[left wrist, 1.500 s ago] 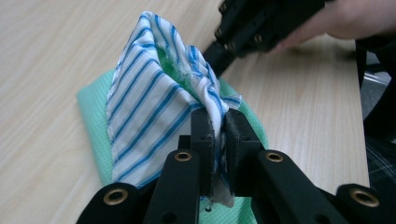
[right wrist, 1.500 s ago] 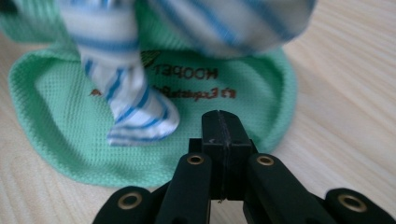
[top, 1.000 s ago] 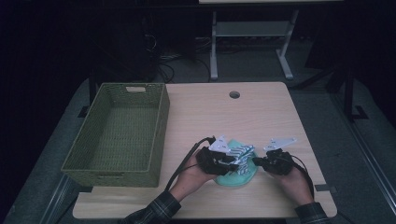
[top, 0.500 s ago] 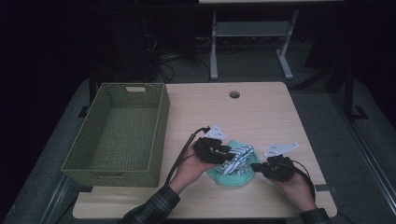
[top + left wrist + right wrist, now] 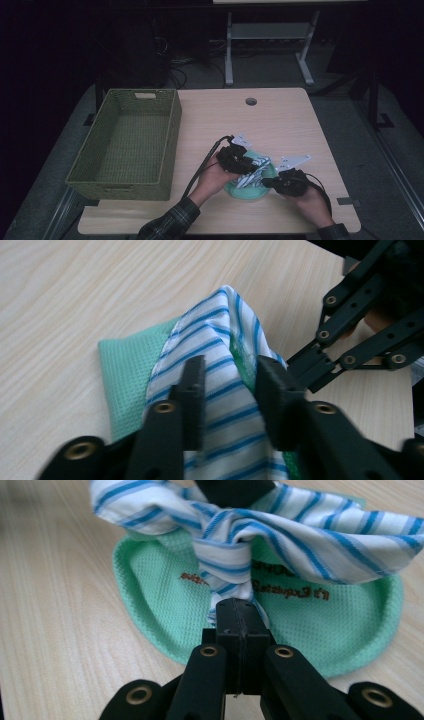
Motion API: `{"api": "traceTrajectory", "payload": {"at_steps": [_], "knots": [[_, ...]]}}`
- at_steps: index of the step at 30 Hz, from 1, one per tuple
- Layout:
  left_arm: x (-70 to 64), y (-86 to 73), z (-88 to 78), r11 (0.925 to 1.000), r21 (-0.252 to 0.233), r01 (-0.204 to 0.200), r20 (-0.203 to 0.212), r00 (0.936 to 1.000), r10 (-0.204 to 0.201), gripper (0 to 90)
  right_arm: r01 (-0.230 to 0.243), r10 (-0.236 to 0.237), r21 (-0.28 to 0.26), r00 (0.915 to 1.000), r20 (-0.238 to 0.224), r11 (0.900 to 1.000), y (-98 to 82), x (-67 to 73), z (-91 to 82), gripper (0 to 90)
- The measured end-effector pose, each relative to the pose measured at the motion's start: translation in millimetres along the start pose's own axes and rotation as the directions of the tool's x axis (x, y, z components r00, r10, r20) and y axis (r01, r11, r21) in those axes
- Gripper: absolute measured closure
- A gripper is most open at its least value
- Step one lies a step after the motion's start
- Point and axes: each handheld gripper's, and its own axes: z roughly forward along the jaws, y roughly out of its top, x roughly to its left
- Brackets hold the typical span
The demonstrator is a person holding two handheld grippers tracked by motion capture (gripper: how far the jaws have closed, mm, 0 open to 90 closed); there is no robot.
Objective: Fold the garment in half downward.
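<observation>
A pale wooden table (image 5: pixel 280 120) carries everything, with a round cable hole (image 5: pixel 251 101) near its far edge. On its left side stands a green woven basket (image 5: pixel 127 177), long axis running from the near edge toward the far edge, a handle slot cut in its far wall.

Near the front edge, right of the basket and well apart from it, lies a mint-green mesh cloth (image 5: pixel 165 610), rounded in outline and flat on the wood. Brown writing runs across it; the letters are too blurred and partly covered to read. On top of it sits a white cloth with blue stripes (image 5: pixel 300 525), bunched and lifted off the green one, stretched roughly left to right between the two tools.

The left gripper (image 5: pixel 227 390) has its jaws narrowly apart, the striped cloth filling the gap and touching both pads, so it grips a raised fold. The right gripper (image 5: pixel 240 625) has its jaws pressed together on a twisted tail of the same striped cloth. In the high view the left hand (image 5: pixel 212 175) and right hand (image 5: pixel 307 200) hold these tools on either side of the cloths.
</observation>
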Motion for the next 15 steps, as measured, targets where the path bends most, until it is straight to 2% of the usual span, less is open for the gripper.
{"api": "traceTrajectory", "payload": {"at_steps": [4, 10, 12, 15], "knots": [[0.4, -1.7, 0.0, 0.9999, -0.005, 0.014, -0.001, 0.9999, -0.014, 87.7, 0.009, -0.009, -0.008, 0.9998, -0.019, 1.000, 1.8, 2.7, 2.1, 89.5], [-4.0, 3.2, -10.5, 0.9992, -0.041, -0.004, -0.003, 1.0000, 0.004, 88.9, 0.022, -0.022, -0.021, 0.9997, -0.011, 1.000, 7.0, 4.9, 6.3, 89.6], [-7.8, 5.3, -14.2, 0.9979, -0.065, 0.004, 0.002, 1.0000, -0.004, 88.9, 0.030, -0.030, -0.029, 0.9995, -0.005, 0.999, 8.1, 3.0, 6.9, 89.6], [-12.6, 6.8, -15.6, 0.9964, -0.085, -0.002, 0.018, 0.9998, 0.004, 88.8, 0.006, -0.006, -0.052, 1.0000, -0.007, 0.999, 9.3, 1.5, 5.5, 89.6]]}}
